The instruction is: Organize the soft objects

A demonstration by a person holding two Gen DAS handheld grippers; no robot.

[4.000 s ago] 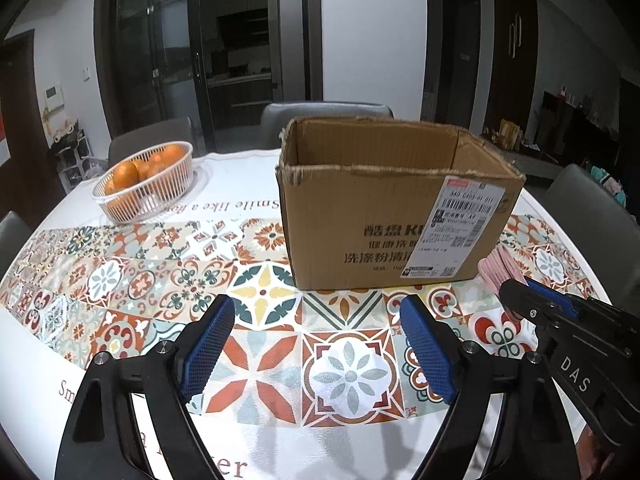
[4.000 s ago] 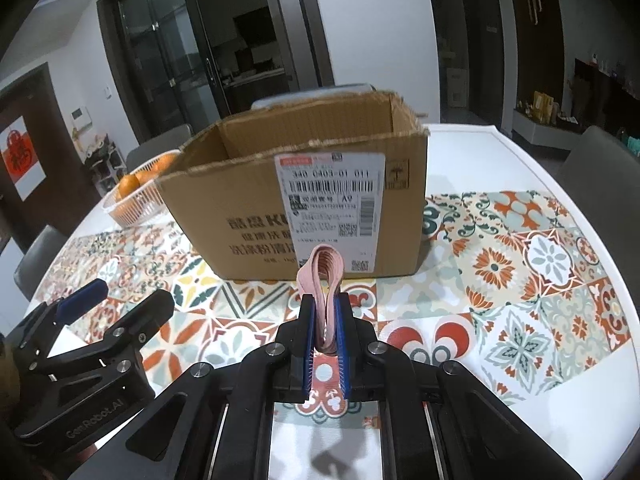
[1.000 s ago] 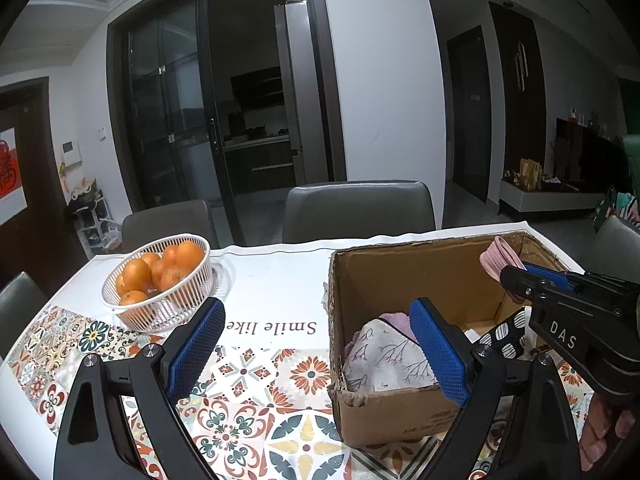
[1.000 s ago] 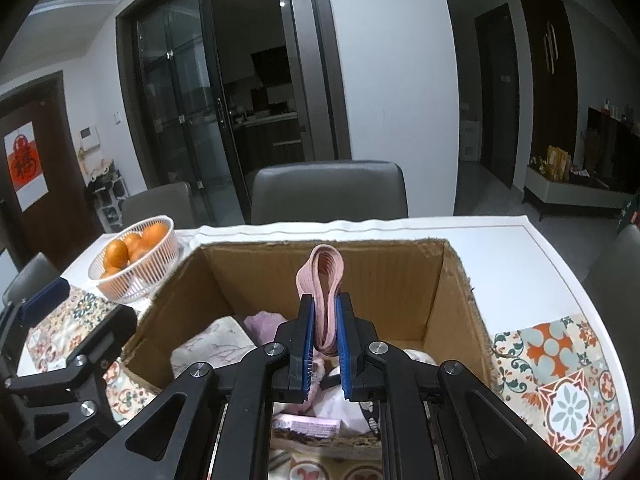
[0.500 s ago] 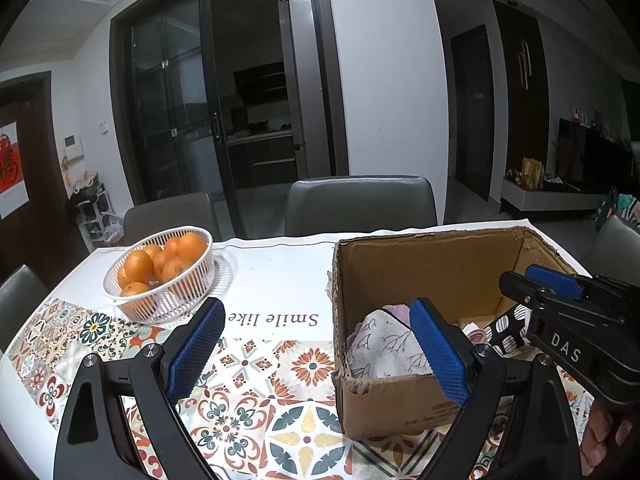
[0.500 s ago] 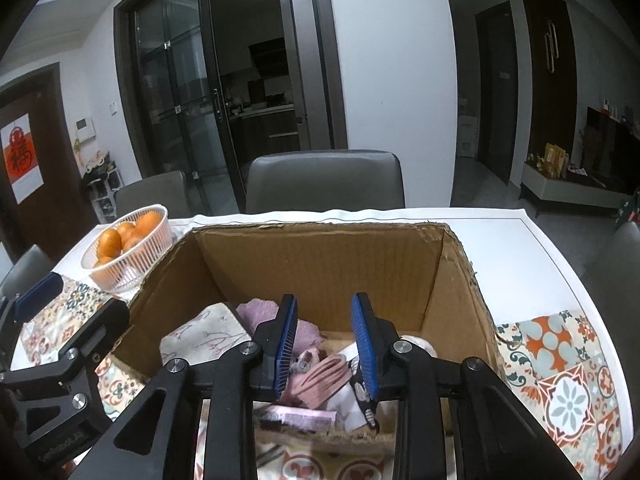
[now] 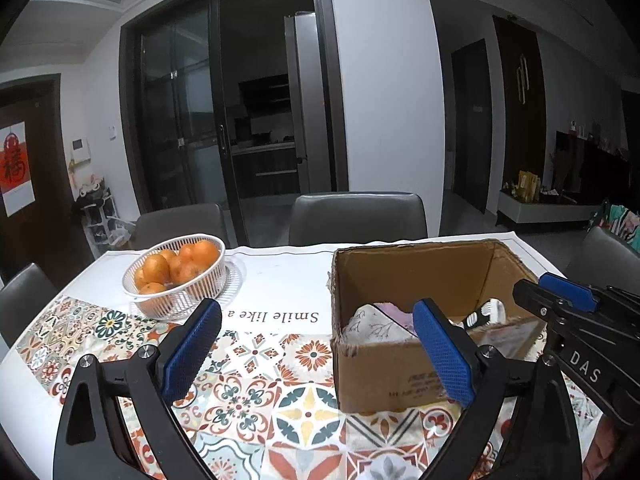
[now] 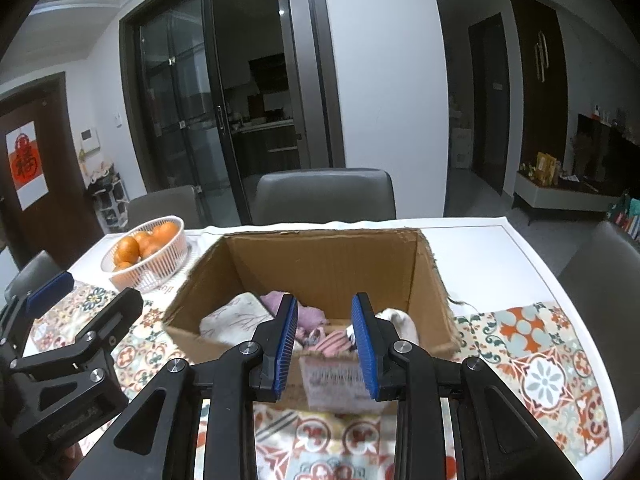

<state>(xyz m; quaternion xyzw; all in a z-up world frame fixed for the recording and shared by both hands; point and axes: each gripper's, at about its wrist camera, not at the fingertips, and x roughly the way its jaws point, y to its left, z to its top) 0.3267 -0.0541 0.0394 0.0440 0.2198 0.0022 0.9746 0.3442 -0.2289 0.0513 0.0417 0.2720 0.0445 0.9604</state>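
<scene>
An open cardboard box [image 7: 400,372] [image 8: 320,264] stands on the patterned tablecloth [image 7: 256,392]. Soft things lie inside it: a white printed cloth [image 8: 234,318] [image 7: 374,326], a purple cloth [image 8: 310,314], a white sock [image 8: 400,320] and a pink folded band [image 8: 334,342]. My right gripper [image 8: 324,308] hangs open in front of the box's near wall, nothing between its blue pads. It shows at the right of the left wrist view too, as the right gripper [image 7: 560,292]. My left gripper [image 7: 316,352] stands wide open and empty, left of the box's front corner.
A white basket of oranges [image 7: 176,276] [image 8: 146,250] sits at the far left of the table. Grey chairs [image 7: 358,216] stand along the far edge, another chair [image 8: 600,292] at the right. Glass doors and a dark hallway lie beyond.
My right gripper opened and the pink band fell into the box. Both grippers have since drawn back from the box and risen a little.
</scene>
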